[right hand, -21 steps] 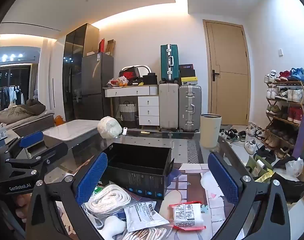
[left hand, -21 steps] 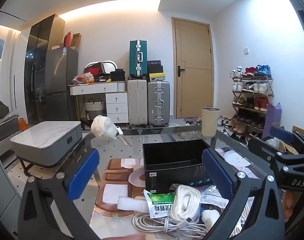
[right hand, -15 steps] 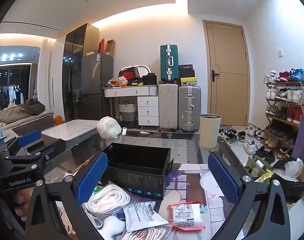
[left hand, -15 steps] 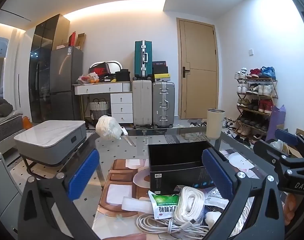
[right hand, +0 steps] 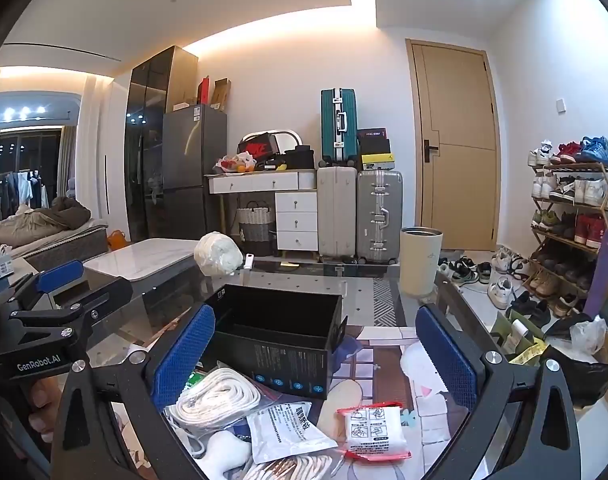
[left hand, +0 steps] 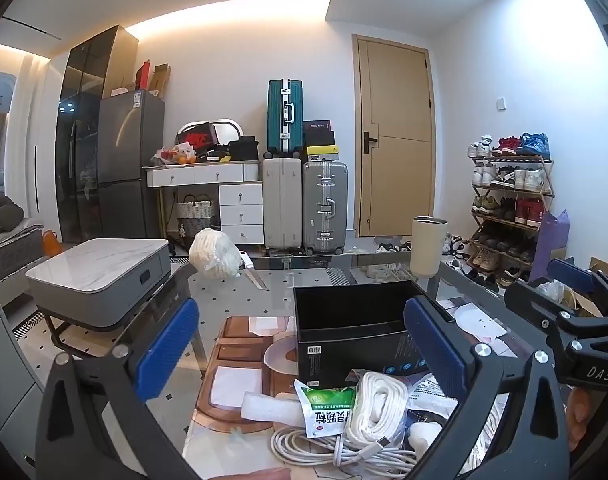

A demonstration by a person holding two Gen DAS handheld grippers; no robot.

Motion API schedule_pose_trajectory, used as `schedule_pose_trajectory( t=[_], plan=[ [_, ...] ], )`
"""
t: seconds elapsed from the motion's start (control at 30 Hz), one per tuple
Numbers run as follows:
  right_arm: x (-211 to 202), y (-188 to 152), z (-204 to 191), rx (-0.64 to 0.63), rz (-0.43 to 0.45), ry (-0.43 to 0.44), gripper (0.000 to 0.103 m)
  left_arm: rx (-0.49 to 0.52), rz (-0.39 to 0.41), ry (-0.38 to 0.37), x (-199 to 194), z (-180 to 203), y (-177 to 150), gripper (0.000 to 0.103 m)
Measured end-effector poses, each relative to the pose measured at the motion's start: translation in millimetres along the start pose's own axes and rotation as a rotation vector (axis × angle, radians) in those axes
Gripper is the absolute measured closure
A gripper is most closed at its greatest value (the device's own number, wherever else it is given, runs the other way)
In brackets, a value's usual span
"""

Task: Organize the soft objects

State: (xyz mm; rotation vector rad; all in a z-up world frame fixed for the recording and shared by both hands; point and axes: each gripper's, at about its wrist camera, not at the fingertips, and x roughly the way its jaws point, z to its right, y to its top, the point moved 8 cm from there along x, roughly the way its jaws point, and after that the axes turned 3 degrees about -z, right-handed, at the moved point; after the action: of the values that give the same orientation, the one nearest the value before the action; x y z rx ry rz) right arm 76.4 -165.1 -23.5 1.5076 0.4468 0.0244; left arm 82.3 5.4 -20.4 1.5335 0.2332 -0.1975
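An open black box [left hand: 356, 332] [right hand: 279, 336] stands on the glass table [left hand: 263, 292]. In front of it lies a heap of soft things: a bagged coil of white cord [left hand: 378, 404] [right hand: 217, 398], a green-and-white sachet [left hand: 324, 406], a loose white cable [left hand: 328, 452], a white printed pouch [right hand: 283, 432] and a red-edged white packet [right hand: 374, 430]. My left gripper [left hand: 299, 344] hovers open above the heap, nothing between its blue pads. My right gripper [right hand: 316, 350] is open too, over the pouch and packet. Each gripper shows at the edge of the other's view.
A white bagged bundle [left hand: 213, 254] [right hand: 217, 254] and a cream tumbler [left hand: 428, 246] [right hand: 420, 260] stand at the table's far edge. Beyond are a low marble-topped table [left hand: 99, 264], suitcases [left hand: 304, 204], a door and a shoe rack [left hand: 508, 208]. A bin bag [right hand: 580, 356] sits at the right.
The left gripper's view has swung slightly, so the room and the box sit a little further right. The right gripper has hardly moved. Both stay open.
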Motion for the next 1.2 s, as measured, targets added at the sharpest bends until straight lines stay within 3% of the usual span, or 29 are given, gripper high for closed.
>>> schedule_pose_trajectory(
  t=[1.2],
  plan=[
    [3.1,1.7,-3.4,-0.009,-0.003,0.011,0.001,0.007,-0.003,-0.015,-7.1,1.3,6.1,0.000]
  ],
)
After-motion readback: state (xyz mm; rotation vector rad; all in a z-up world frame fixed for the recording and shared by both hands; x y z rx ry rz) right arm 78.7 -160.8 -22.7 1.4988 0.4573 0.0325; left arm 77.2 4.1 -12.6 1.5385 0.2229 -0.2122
